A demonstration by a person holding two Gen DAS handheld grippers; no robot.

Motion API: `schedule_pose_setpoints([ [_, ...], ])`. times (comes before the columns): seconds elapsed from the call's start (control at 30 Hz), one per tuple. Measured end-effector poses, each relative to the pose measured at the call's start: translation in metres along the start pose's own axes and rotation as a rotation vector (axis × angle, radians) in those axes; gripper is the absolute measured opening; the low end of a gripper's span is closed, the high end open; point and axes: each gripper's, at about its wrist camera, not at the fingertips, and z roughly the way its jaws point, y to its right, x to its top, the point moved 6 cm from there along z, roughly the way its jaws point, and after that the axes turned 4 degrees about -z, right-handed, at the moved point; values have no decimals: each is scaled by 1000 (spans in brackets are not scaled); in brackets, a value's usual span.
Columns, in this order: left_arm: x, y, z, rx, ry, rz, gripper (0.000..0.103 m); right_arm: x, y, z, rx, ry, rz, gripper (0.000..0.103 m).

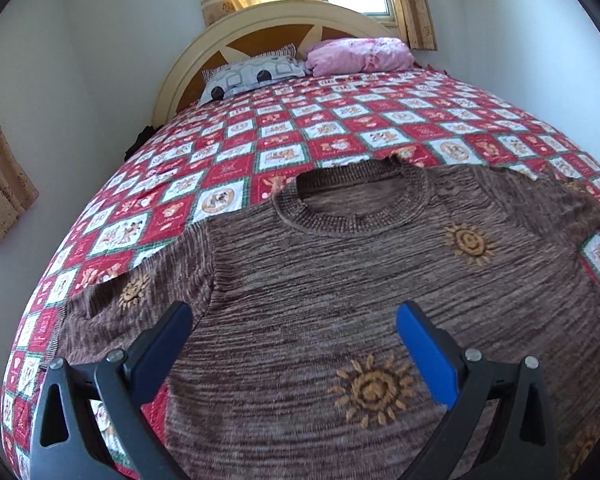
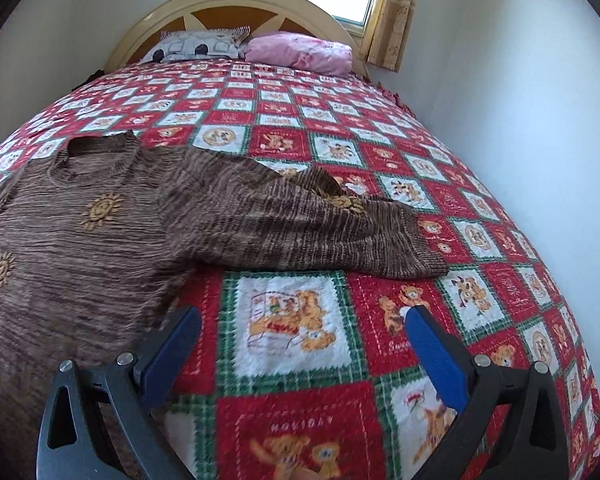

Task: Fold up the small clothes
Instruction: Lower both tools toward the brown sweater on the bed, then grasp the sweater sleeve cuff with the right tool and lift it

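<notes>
On the quilt (image 1: 284, 152) lies your sweater (image 1: 340, 280), unfolded; your left gripper (image 1: 294, 316) and right gripper (image 2: 303, 320) hover spread, empty.

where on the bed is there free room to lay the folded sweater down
Free: the wide stretch of quilt between the brown sweater and the two pillows, and the patch under the right gripper, below the spread sleeve. Crowded: the near left, where the left gripper hovers over the sweater's body.
</notes>
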Motion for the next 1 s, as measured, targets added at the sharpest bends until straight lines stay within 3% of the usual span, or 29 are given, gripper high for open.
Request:
schedule_pose_setpoints([
  [0.13, 0, -10, 25, 24, -16, -24, 103, 8, 24, 22, 47, -21, 79, 102],
  [0.33, -8, -25, 47, 16, -70, -105, 103, 12, 76, 57, 138, -93, 329, 99],
  [0.47, -15, -28, 57, 4, -105, -135, 103, 6, 99, 77, 184, -152, 470, 69],
  [0.6, -18, -33, 64, -9, -139, -173, 103, 6, 117, 82, 185, -126, 573, 66],
  [0.67, -20, -34, 66, -14, -148, -183, 103, 3, 130, 87, 171, -127, 644, 54],
  [0.83, -23, -29, 72, -20, -173, -168, 103, 6, 133, 96, 159, -137, 647, 49],
  [0.9, -24, -29, 73, -29, -176, -171, 103, 9, 129, 99, 130, -142, 600, 35],
  [0.93, -24, -29, 74, -34, -180, -177, 103, 9, 130, 101, 122, -143, 598, 20],
  [1.0, -25, -31, 76, -54, -191, -197, 103, 12, 133, 102, 136, -128, 616, 13],
])
